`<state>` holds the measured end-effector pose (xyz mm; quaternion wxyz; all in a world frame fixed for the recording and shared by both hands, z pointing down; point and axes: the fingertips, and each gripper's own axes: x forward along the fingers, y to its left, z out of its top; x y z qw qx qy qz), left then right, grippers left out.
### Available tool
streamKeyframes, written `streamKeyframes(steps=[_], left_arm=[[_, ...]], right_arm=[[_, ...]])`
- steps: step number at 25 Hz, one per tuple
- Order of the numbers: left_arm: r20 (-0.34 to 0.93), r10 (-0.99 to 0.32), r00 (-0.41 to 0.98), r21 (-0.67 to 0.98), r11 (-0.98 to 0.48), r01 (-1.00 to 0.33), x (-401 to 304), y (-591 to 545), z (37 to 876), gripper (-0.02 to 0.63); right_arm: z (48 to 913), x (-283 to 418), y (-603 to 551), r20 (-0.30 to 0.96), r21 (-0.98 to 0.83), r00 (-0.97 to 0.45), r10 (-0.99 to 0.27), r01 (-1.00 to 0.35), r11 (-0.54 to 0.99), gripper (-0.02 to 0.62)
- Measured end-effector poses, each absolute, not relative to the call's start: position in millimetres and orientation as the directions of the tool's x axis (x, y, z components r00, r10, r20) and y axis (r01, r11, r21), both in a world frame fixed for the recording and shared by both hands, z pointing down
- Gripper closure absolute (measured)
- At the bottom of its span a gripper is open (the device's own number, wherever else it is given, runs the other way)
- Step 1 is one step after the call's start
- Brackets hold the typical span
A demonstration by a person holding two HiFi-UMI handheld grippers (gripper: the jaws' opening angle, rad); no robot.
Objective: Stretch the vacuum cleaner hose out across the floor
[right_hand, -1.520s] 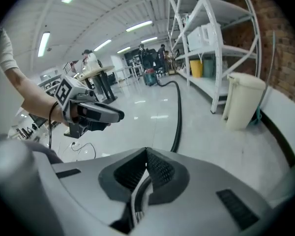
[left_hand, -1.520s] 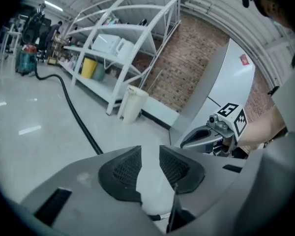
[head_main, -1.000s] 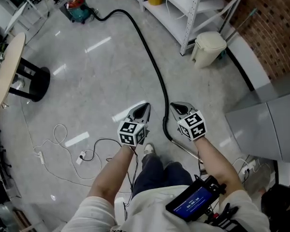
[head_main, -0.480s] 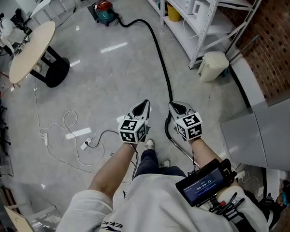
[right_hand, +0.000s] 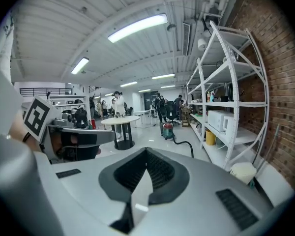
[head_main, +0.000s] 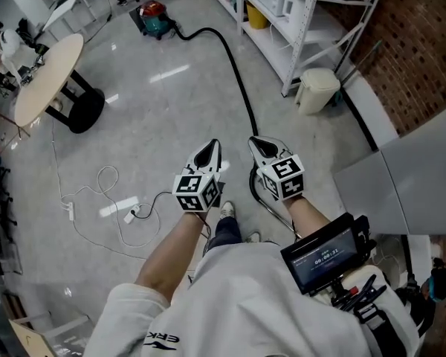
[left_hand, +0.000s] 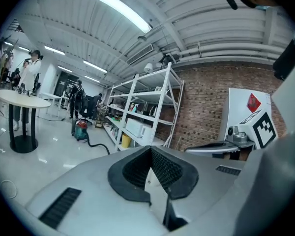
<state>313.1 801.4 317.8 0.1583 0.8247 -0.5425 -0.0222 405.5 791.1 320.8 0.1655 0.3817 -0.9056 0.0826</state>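
Head view: the black hose lies on the floor, running from the vacuum cleaner at the far end, past the white shelves and the bin, to a bend near the person's shoe. The left gripper and the right gripper are held up side by side over that near stretch, clear of the hose. In its own gripper view, each gripper is clenched, jaws pressed together with nothing between them.
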Motion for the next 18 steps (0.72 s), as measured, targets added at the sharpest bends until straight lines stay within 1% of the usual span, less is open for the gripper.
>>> streamKeyframes(steps=[6, 18], left_arm=[[0.117, -0.919, 0.378, 0.283, -0.334, -0.899, 303, 799, 313, 0.604], [0.095, -0.924, 0.37, 0.269, -0.334, -0.903, 299, 799, 297, 0.604]], right_arm=[[313, 397, 792, 0.333, -0.009, -0.664, -0.669, -0.712, 0.702, 0.594], [309, 391, 792, 0.323, -0.013, -0.663, -0.675, -0.716, 0.698, 0.594]])
